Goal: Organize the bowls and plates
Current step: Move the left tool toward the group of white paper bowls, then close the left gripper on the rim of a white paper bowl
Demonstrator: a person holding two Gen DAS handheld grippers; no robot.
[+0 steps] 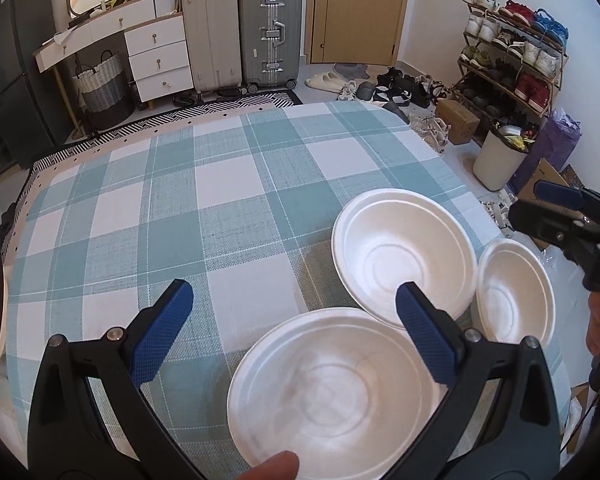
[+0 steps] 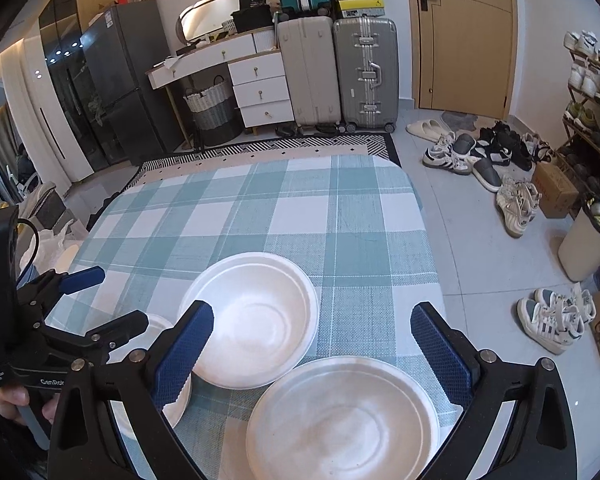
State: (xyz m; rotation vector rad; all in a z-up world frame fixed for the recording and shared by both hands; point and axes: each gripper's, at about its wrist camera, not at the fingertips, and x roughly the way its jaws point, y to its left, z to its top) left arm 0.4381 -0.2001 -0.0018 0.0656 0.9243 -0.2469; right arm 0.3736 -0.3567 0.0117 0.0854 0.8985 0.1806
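Observation:
Three white foam dishes lie on the teal checked tablecloth [image 1: 220, 184]. In the left wrist view a shallow dish [image 1: 332, 396] is nearest, a deeper bowl [image 1: 404, 252] lies behind it, and a third dish [image 1: 516, 292] lies at the right. My left gripper [image 1: 294, 320] is open and empty above the near dish. In the right wrist view the bowl [image 2: 252, 316] is in the middle, a dish [image 2: 340, 420] lies close below, and another dish [image 2: 176, 400] is partly hidden at the left. My right gripper [image 2: 312, 344] is open and empty above them.
The table's right edge [image 2: 432, 248] drops to a tiled floor with loose shoes [image 2: 516, 204] and a white bin [image 2: 584, 244]. Suitcases [image 2: 340, 72], a white drawer unit [image 2: 260, 88] and a shoe rack [image 1: 512, 60] stand beyond the table. The left gripper [image 2: 80, 308] shows at the left of the right wrist view.

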